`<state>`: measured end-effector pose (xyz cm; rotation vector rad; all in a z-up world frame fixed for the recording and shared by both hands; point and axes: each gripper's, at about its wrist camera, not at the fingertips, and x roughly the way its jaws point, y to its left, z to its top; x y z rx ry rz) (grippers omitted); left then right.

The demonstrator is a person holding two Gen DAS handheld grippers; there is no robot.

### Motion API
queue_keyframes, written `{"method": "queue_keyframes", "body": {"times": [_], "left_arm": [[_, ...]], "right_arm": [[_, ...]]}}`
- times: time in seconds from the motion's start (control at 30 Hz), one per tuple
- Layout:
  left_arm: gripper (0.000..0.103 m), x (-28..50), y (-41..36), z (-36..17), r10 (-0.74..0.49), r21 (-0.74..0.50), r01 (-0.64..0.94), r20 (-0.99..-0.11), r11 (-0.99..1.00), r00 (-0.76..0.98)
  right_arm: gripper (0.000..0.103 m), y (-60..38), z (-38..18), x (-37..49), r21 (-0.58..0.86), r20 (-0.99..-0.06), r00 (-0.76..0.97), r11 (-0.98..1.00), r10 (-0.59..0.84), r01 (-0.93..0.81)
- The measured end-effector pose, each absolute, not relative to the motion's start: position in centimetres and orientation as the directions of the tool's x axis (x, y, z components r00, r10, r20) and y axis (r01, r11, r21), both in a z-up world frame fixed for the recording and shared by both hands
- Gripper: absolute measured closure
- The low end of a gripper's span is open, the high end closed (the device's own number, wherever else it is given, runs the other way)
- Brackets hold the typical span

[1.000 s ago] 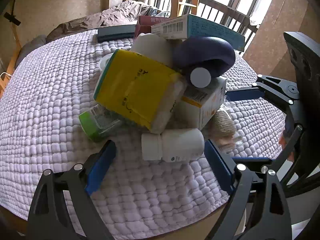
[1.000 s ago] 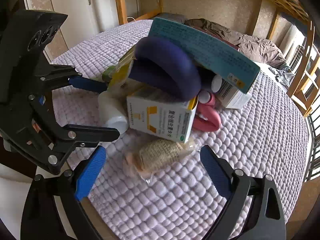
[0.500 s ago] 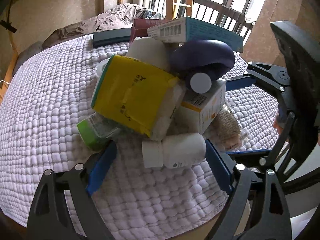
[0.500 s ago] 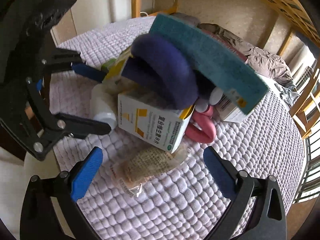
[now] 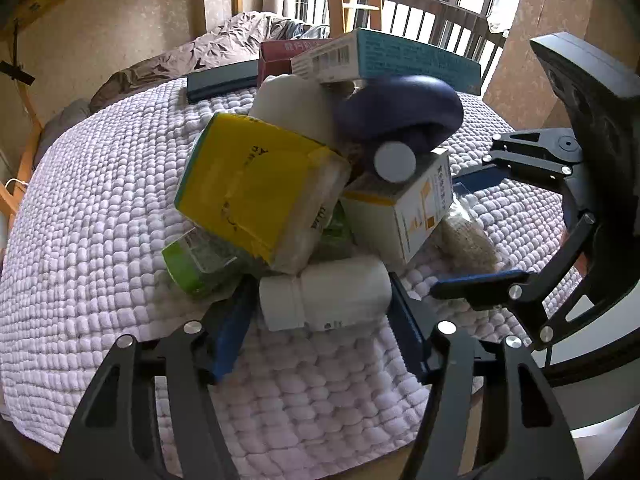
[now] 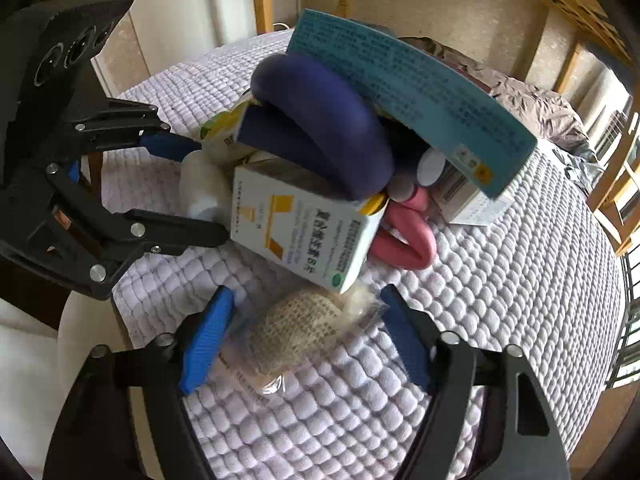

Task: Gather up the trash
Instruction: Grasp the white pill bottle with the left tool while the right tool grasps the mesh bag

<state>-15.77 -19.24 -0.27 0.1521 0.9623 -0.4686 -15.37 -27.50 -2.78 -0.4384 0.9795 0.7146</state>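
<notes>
A heap of trash lies on a lilac quilted cover (image 5: pixel 100 216). At its near edge a white pill bottle (image 5: pixel 324 296) lies on its side. My left gripper (image 5: pixel 320 292) has its jaws closing, and the blue pads touch the bottle's cap and base. The right wrist view shows this same gripper (image 6: pixel 208 192) around the bottle (image 6: pixel 200 196). A clear packet with a tan mesh roll (image 6: pixel 304 328) lies between the pads of my right gripper (image 6: pixel 308 300). Those jaws are closing too, and they only brush the wrapper's edges.
Stacked behind are a yellow box (image 5: pixel 256 184), a green-capped clear jar (image 5: pixel 196 260), a white-and-orange medicine box (image 6: pixel 308 228), a navy padded ring (image 6: pixel 320 120), a teal box (image 6: pixel 400 80) and a pink piece (image 6: pixel 404 236). The cover's edge drops off just below both grippers.
Both pairs of jaws have narrowed: the left from wide apart onto the white bottle's ends, the right in toward the packet. Neither hand has shifted much.
</notes>
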Motion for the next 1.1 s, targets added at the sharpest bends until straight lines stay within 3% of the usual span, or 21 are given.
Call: {"method": "queue_keyframes", "body": {"times": [0.13, 0.4, 0.77, 0.83, 1.0, 1.1], "left_arm": [[0.043, -16.0, -19.1, -0.2, -0.309, -0.073, 0.447, -0.820, 0.891, 0.482], [0.043, -16.7, -18.6, -0.1, -0.320, -0.086, 0.447, -0.817, 0.890, 0.479], [0.043, -16.9, -18.5, 0.0, -0.327, -0.090, 0.453, -0.815, 0.887, 0.479], [0.043, -16.8, -18.6, 0.0, -0.325, -0.087, 0.453, -0.815, 0.887, 0.480], [0.043, -17.1, -18.8, 0.0, -0.317, -0.076, 0.451, -0.814, 0.889, 0.487], [0.043, -17.3, -19.0, 0.0, -0.311, -0.066, 0.453, -0.814, 0.889, 0.491]], "right_arm": [[0.033, -28.5, -2.5, -16.3, -0.022, -0.867, 0.374, 0.723, 0.329, -0.690], [0.009, -28.9, -1.7, -18.1, -0.009, -0.840, 0.437, 0.796, 0.322, -0.605], [0.009, -29.7, -1.0, -20.7, -0.026, -0.823, 0.500, 0.861, 0.269, -0.507], [0.009, -29.6, -1.2, -20.9, -0.011, -0.830, 0.499, 0.887, 0.248, -0.461], [0.027, -28.9, -2.1, -21.8, 0.026, -0.847, 0.491, 0.939, 0.202, -0.342], [0.033, -28.4, -2.4, -22.2, 0.010, -0.842, 0.515, 0.957, 0.164, -0.289]]}}
